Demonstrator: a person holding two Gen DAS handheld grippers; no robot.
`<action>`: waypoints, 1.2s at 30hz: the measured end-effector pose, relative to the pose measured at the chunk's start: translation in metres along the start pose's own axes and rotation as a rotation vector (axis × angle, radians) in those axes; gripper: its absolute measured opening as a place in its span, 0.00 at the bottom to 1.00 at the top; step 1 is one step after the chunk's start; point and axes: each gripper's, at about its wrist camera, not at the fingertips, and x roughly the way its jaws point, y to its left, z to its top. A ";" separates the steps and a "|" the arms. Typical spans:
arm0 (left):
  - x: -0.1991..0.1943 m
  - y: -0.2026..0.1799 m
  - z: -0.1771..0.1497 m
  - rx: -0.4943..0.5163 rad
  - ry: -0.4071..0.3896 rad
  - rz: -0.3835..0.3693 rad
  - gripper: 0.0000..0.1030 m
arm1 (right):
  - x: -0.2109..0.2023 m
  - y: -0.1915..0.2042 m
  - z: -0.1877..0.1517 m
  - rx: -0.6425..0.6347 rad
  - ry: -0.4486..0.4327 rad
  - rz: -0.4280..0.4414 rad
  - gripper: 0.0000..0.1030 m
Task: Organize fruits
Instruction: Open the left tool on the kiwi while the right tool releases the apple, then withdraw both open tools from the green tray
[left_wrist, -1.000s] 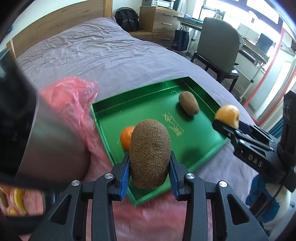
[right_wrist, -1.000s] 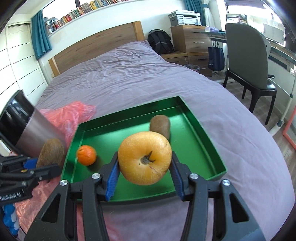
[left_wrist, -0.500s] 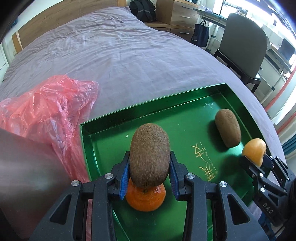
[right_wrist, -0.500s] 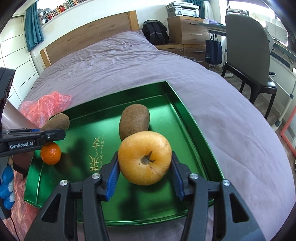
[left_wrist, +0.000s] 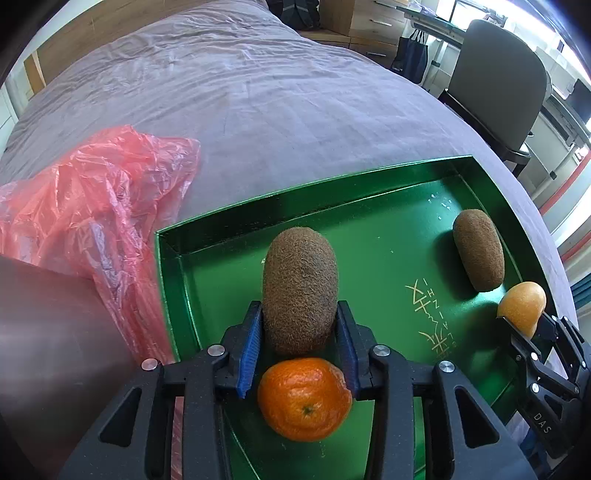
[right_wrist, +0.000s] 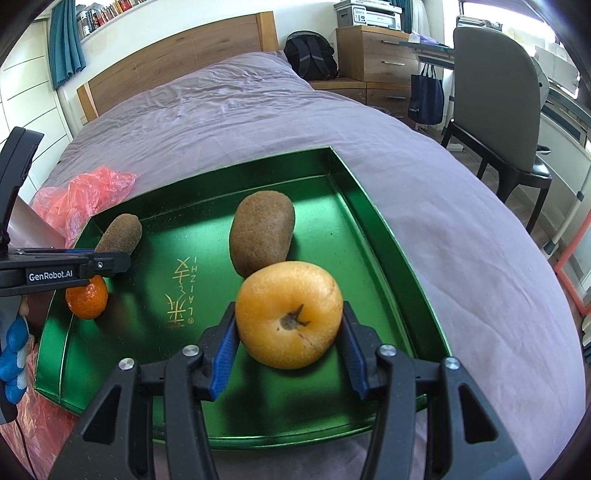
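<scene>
A green tray (left_wrist: 314, 192) (right_wrist: 369, 206) lies on the purple bed. My left gripper (left_wrist: 299, 332) is low over its left end, its blue pads still against a brown kiwi (left_wrist: 300, 288) (right_wrist: 120, 234) as the jaws begin opening. A tangerine (left_wrist: 304, 398) (right_wrist: 87, 297) sits just under and behind that kiwi. My right gripper (right_wrist: 290, 332) is shut on a round yellow fruit (right_wrist: 290, 314) (left_wrist: 522, 304), held low over the tray's right part. A second kiwi (right_wrist: 262, 236) (left_wrist: 478, 251) lies on the tray floor just beyond it.
A crumpled red plastic bag (left_wrist: 92, 206) (right_wrist: 85, 195) lies left of the tray, next to a metallic container (left_wrist: 55, 350). The bed edge drops off to the right, where a grey chair (right_wrist: 495, 99) stands. A blue-gloved hand (right_wrist: 13, 354) holds the left gripper.
Both grippers came down and forward over the tray with their fruits. The left one moved from in front of the tray edge to above the tangerine, then both held still.
</scene>
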 end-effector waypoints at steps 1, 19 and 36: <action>-0.003 0.000 0.000 0.003 -0.005 0.001 0.35 | -0.001 0.000 0.000 -0.001 0.002 -0.001 0.44; -0.097 -0.022 -0.051 0.083 -0.136 -0.086 0.63 | -0.076 0.000 -0.014 0.053 -0.064 -0.029 0.93; -0.189 -0.012 -0.156 0.156 -0.151 -0.117 0.71 | -0.159 0.047 -0.062 0.062 -0.090 0.008 1.00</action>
